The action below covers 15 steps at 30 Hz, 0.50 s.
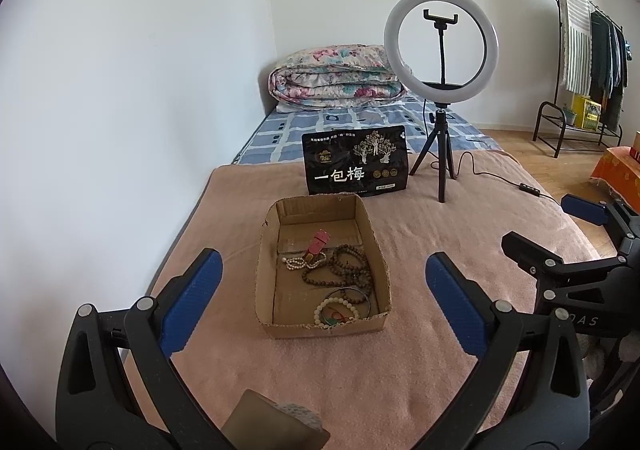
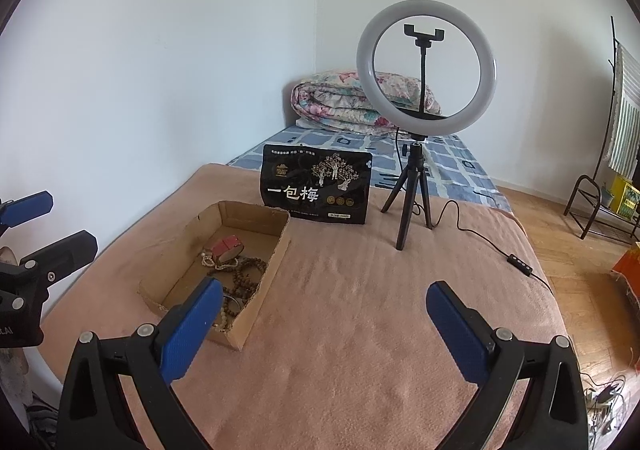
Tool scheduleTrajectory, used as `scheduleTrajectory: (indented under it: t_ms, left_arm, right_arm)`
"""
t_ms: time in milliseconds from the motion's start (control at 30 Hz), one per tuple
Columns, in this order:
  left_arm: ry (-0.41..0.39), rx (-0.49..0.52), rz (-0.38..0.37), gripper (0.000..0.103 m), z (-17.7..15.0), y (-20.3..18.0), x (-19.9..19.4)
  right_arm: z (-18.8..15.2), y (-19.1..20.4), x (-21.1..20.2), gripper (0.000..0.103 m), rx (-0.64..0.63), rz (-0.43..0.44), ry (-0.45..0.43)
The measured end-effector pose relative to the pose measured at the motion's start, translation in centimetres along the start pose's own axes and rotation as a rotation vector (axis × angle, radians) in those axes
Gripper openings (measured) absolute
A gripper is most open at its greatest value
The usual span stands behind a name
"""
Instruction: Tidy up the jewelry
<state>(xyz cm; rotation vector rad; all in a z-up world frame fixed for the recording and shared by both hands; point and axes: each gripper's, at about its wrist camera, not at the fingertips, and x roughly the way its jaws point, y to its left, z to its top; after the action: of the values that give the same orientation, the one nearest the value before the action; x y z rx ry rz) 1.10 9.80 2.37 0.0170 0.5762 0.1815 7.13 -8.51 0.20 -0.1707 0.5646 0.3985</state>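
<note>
An open cardboard box (image 1: 264, 262) sits on the pink blanket. It holds a brown bead strand (image 1: 344, 268), a small white bead strand (image 1: 296, 262), a red piece (image 1: 318, 242), a pale bead bracelet (image 1: 334, 310) and a thin bangle (image 1: 358, 294). My left gripper (image 1: 322, 280) is open and empty, held above the blanket just in front of the box. My right gripper (image 2: 324, 312) is open and empty, right of the box (image 2: 240, 328); the brown beads (image 2: 244, 278) and the red piece (image 2: 226, 246) show there too.
A black snack pouch (image 1: 356, 159) stands behind the box. A ring light on a tripod (image 1: 442, 45) stands to its right, its cable and remote (image 2: 520, 264) trailing right. A folded quilt (image 1: 336, 75) lies far back. A brown object (image 1: 272, 424) is at the left view's bottom edge.
</note>
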Motion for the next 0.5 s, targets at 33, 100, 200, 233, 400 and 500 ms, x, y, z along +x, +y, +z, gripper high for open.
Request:
scheduleTrajectory:
  t_ms: [33, 100, 200, 233, 400, 500]
  left_arm:
    - [0.003, -0.001, -0.002, 0.103, -0.08, 0.06, 0.08]
    - [0.009, 0.000, -0.004, 0.103, -0.25, 0.16, 0.20]
    - [0.013, 0.001, 0.000, 0.103, -0.36, 0.16, 0.23]
    - [0.012, 0.001, 0.001, 0.103, -0.36, 0.17, 0.25]
    - [0.017, -0.007, 0.013, 0.103, -0.77, 0.34, 0.20]
    - [0.024, -0.006, 0.017, 0.103, -0.85, 0.26, 0.22]
  right_arm:
    - [0.00, 0.03, -0.01, 0.103, -0.001, 0.000, 0.001]
    - [0.01, 0.06, 0.00, 0.103, -0.001, 0.000, 0.002]
    - [0.00, 0.16, 0.00, 0.103, -0.003, 0.001, 0.003]
    - [0.00, 0.15, 0.05, 0.103, -0.002, 0.002, 0.003]
    - [-0.05, 0.13, 0.03, 0.103, 0.003, 0.000, 0.003]
    - [-0.04, 0.10, 0.11, 0.103, 0.006, 0.002, 0.007]
